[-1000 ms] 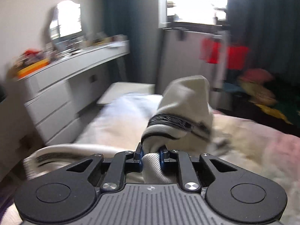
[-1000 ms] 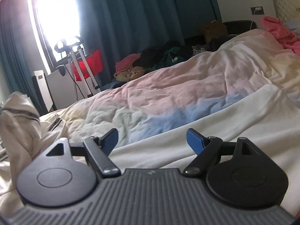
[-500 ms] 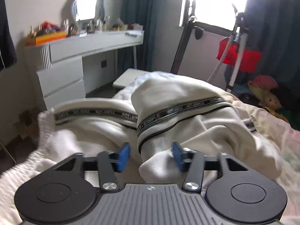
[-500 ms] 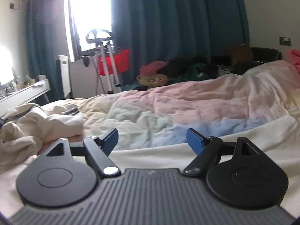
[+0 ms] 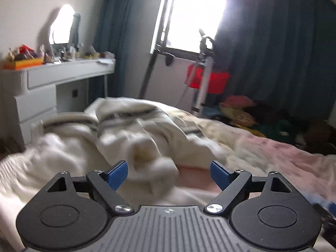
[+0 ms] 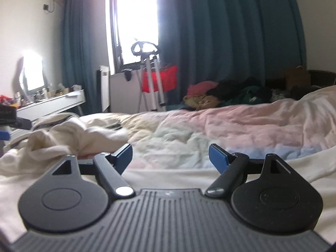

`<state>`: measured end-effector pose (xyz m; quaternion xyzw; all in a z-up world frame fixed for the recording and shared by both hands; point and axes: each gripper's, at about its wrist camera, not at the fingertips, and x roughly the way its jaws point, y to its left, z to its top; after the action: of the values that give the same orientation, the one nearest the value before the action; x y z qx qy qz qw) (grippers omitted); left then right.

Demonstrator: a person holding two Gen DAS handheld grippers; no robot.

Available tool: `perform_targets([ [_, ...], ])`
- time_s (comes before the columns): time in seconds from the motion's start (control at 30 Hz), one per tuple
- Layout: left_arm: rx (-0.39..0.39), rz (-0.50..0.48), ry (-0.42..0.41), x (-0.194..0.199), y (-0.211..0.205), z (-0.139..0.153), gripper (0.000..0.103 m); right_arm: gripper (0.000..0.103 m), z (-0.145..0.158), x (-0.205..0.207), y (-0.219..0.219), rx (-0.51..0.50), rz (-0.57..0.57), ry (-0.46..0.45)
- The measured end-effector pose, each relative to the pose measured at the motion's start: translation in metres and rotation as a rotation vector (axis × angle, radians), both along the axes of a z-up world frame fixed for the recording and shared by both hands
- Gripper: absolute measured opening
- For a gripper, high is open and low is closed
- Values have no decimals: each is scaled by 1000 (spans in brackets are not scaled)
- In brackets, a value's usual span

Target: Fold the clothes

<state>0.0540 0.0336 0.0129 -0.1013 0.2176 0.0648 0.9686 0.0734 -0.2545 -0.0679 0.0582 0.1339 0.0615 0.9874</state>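
A cream garment with black striped trim lies crumpled on the bed in the left wrist view, blurred by motion. My left gripper hovers just short of it, jaws opening wide; a fold of the cloth lies loose between the blue pads without being pressed. In the right wrist view the same cream garment is heaped at the left, and a flat part of it spreads under my right gripper, which is open with nothing between its fingers. The left gripper's edge shows at the far left.
The bed carries a pastel pink, blue and cream duvet. A white dressing table with a mirror stands at the left. Near the window stand a metal stand with a red bag and a pile of clothes before dark curtains.
My left gripper let go of the cream garment, which dropped onto the bed, and the gripper drew back with its jaws spreading. The right gripper swung its view leftward, staying open.
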Motion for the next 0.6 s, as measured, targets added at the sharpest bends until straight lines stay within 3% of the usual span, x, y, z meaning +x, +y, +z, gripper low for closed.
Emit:
perform_targets([
  [0.33, -6, -80, 16, -20, -3, -16, 87, 82, -8, 5, 18, 18, 73, 80],
  [0.5, -95, -69, 25, -20, 15, -13, 87, 82, -19, 16, 28, 139, 179, 226],
  [0.6, -155, -43, 36, -16, 29, -13, 87, 83, -31, 43, 35, 330, 262, 360],
])
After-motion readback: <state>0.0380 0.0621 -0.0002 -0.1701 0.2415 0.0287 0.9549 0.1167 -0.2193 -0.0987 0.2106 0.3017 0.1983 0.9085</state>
